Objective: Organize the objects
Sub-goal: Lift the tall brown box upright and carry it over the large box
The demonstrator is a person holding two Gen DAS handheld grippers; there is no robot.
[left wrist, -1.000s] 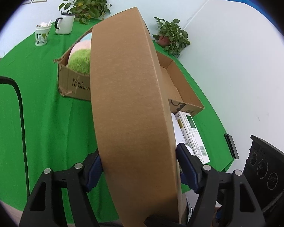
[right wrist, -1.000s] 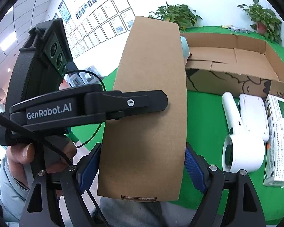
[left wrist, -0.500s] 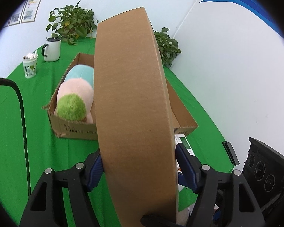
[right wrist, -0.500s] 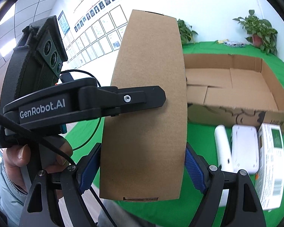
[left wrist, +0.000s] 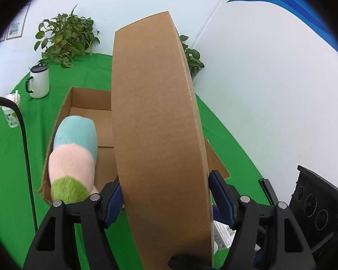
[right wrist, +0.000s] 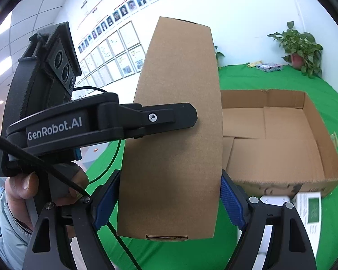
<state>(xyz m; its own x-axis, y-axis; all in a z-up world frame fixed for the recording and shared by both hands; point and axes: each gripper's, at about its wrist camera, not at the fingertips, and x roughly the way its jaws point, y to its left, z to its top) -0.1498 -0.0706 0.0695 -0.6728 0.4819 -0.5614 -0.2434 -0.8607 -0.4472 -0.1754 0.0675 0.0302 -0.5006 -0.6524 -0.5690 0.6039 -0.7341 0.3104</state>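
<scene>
Both your tongs are clamped on the same flat brown cardboard box (left wrist: 155,117). Left tongs (left wrist: 164,199) grip one end, blue pads (left wrist: 113,199) pressed on both faces. Right tongs (right wrist: 166,199) grip another edge of it, pads (right wrist: 231,202) tight on both sides. In the right wrist view your left tongs' black finger (right wrist: 146,119) lies across the box face, with your hand (right wrist: 22,186) wrapped on that handle.

The box is held up in the air, on edge, over the green table (left wrist: 9,157), above and in front of the open shallow cardboard tray (right wrist: 281,139).

A pastel plush toy, blue, pink and green (left wrist: 73,159), lies in the tray along its left wall as the left wrist view has it. The rest of the tray floor looks bare.

A white carton with a green label (right wrist: 311,209) sits on the table just in front of the tray. A white mug with a black handle (left wrist: 39,81) and a small paper cup (left wrist: 10,114) stand well off to the left. Potted plants (left wrist: 65,38) stand at the far edge.
</scene>
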